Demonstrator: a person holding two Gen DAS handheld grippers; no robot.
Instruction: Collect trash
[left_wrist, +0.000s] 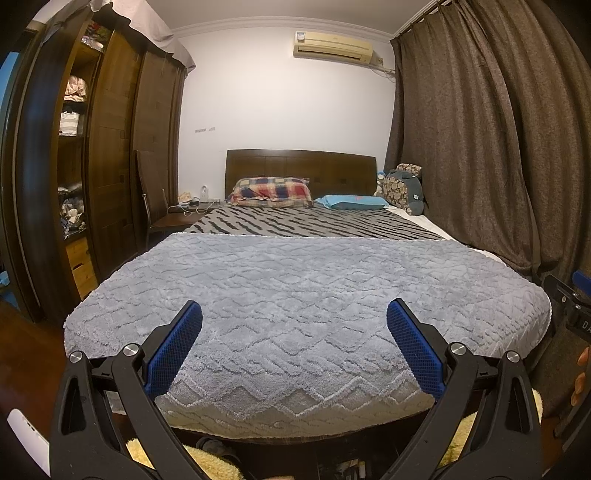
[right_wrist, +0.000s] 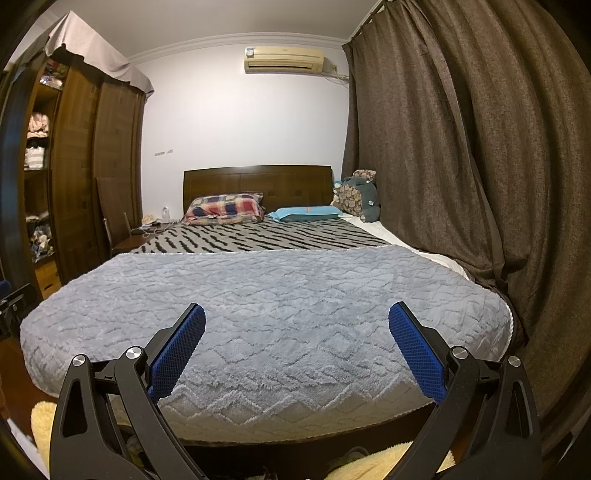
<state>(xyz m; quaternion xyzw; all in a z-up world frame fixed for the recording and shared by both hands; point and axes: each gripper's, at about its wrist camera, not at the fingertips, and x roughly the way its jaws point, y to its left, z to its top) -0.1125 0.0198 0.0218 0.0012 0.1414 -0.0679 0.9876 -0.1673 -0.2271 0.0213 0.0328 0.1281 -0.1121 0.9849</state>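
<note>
Both the left hand-held gripper (left_wrist: 294, 314) and the right hand-held gripper (right_wrist: 296, 315) hang spread and empty at the foot of the bed (left_wrist: 303, 295). No trash shows on the grey blanket (right_wrist: 266, 295), so neither hand is nearer; it probably lies outside both views.

blanket (left_wrist: 303, 295) grey zigzag | sheet (left_wrist: 314, 221) black-striped | pillow (left_wrist: 271, 192) plaid | curtain (left_wrist: 480, 129) brown
</note>
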